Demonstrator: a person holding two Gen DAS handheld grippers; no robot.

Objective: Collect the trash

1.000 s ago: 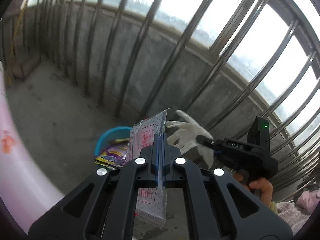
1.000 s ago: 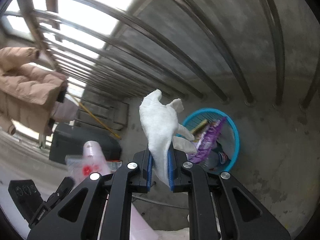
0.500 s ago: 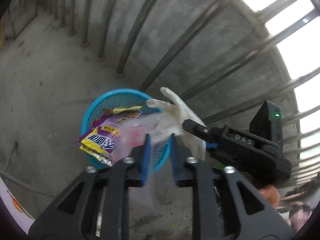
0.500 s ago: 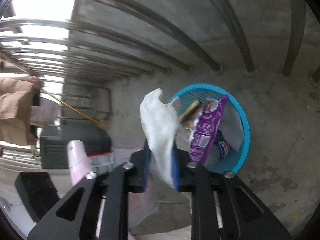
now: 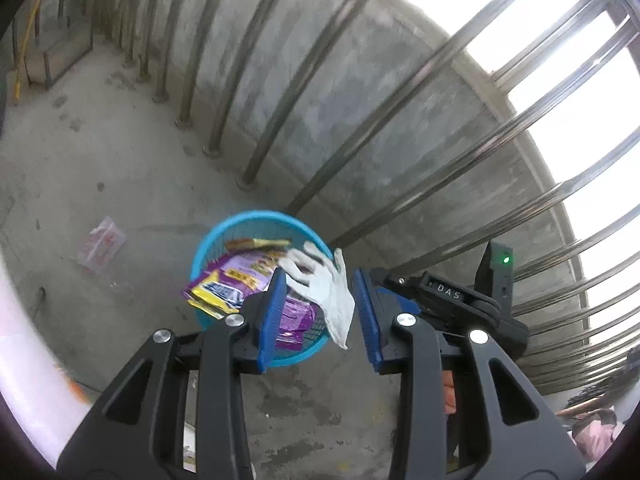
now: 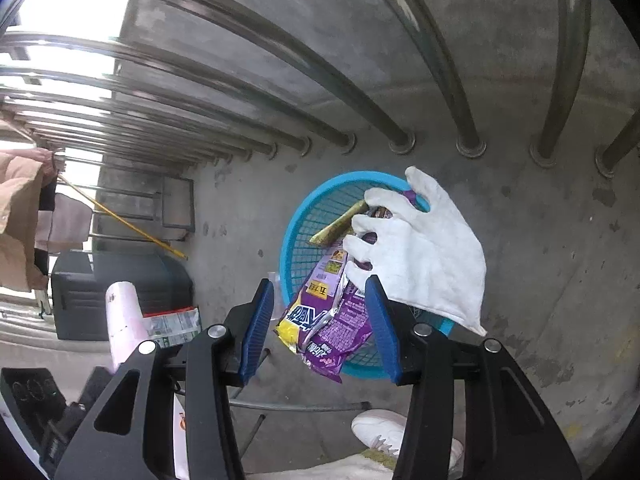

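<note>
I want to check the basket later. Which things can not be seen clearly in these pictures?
- Blue basket bottom: both views, covered by purple wrappers and white glove.
- Clear packet on floor: left view, print too small.
- White shoe: right view, partly behind the right gripper.

1 blue basket (image 5: 202, 248), 1 white glove (image 6: 424, 252), 2 purple snack wrappers (image 6: 344, 324), 1 clear packet (image 5: 102, 245), 2 grippers (image 5: 322, 312).

Your right gripper (image 6: 320, 320) gapes empty | white glove (image 6: 424, 252) over blue basket (image 6: 316, 200) | purple wrappers (image 6: 332, 320) inside
</note>
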